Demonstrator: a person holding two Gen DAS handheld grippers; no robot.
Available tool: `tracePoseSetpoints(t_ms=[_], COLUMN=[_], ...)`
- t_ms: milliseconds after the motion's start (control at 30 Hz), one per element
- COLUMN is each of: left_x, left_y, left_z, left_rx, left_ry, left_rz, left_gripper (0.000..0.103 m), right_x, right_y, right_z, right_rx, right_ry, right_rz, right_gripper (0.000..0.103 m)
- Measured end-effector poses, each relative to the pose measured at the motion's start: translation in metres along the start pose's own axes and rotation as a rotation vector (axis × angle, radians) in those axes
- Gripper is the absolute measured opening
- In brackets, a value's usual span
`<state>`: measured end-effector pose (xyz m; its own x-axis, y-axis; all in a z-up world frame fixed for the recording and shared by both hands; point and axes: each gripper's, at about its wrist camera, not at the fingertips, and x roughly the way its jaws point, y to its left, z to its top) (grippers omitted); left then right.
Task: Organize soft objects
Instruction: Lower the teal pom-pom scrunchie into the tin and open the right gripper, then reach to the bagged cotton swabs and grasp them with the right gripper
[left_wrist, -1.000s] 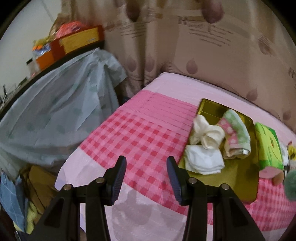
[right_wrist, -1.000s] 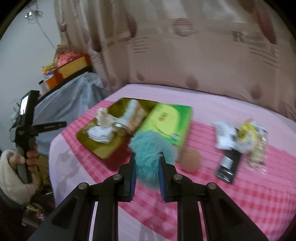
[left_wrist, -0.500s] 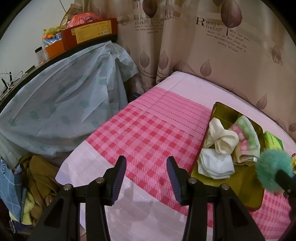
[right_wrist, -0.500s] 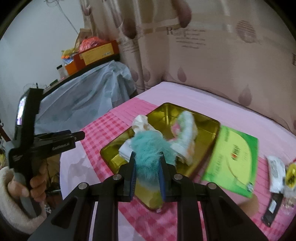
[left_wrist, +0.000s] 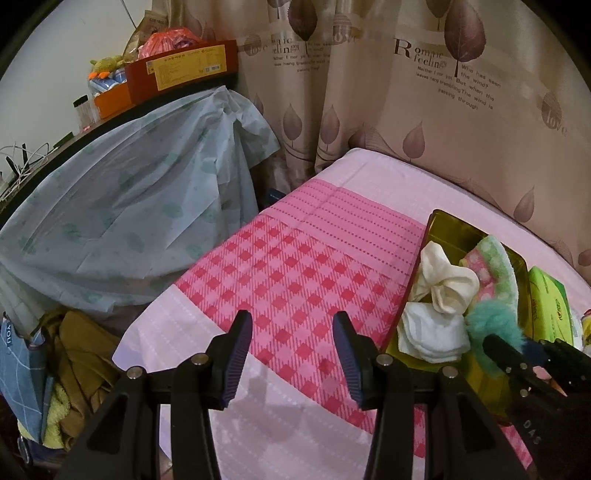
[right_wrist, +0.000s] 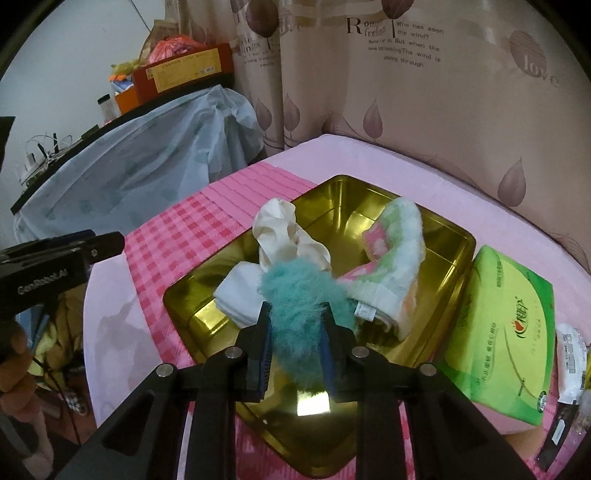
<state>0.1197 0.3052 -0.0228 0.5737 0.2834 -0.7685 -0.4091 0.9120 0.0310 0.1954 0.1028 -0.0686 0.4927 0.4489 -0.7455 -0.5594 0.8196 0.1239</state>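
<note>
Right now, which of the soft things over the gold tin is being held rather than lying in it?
The fluffy teal pom-pom, pinched in the right gripper; the others lie loose.

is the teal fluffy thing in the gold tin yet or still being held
Still held: the right gripper pinches the teal pom-pom just above the gold tin, beside the socks.

Left tongs agape over pink bedspread, gold tin beside

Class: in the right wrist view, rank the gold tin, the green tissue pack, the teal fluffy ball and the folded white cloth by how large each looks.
1. gold tin
2. green tissue pack
3. teal fluffy ball, though it sits nearest the camera in the right gripper, so it looks bigger
4. folded white cloth, partly hidden
</note>
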Motion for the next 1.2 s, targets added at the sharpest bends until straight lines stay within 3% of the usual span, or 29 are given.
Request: tracePoseSetpoints(t_ms=[167,300,367,833,1000,1200], left_x=[-0.001,-0.002,-0.003,-0.004,-0.004,-0.006], left_y=[0.000,-0.002,-0.002,-0.006,-0.007,-0.007], left_z=[0.000,0.000,0.000,-0.002,-0.003,-0.003], left_rx=[0.004,0.006,0.008,0.020,0.020,0.024], left_ry=[0.002,-0.002,-0.008,-0.009,-0.009,-0.012], left_rz=[-0.002,0.000,-0.004,0.001,0.003,0.007], left_gripper=[0.046,0.046,0.046,0.046,0.046,0.046], right_x=[0.002,-0.006,-0.013,-0.080,-0.102,-0.128], right_y=[0.001,-0.001,-0.002,-0.024,-0.056,-0.121], right_z=[-0.001,0.000,0.001,-0.027,-0.048,-0.072], right_rx=[0.004,0.008,0.012,0.048,0.073,0.179], right_ry=[-0.003,-0.023,-0.035,-0.120,-0.125,-0.129], right_rz=[-0.016,-0.023,-0.026,-0.055,-0.130,-0.242], right_gripper=[0.051,0.058,0.066,0.070,0.070,0.070])
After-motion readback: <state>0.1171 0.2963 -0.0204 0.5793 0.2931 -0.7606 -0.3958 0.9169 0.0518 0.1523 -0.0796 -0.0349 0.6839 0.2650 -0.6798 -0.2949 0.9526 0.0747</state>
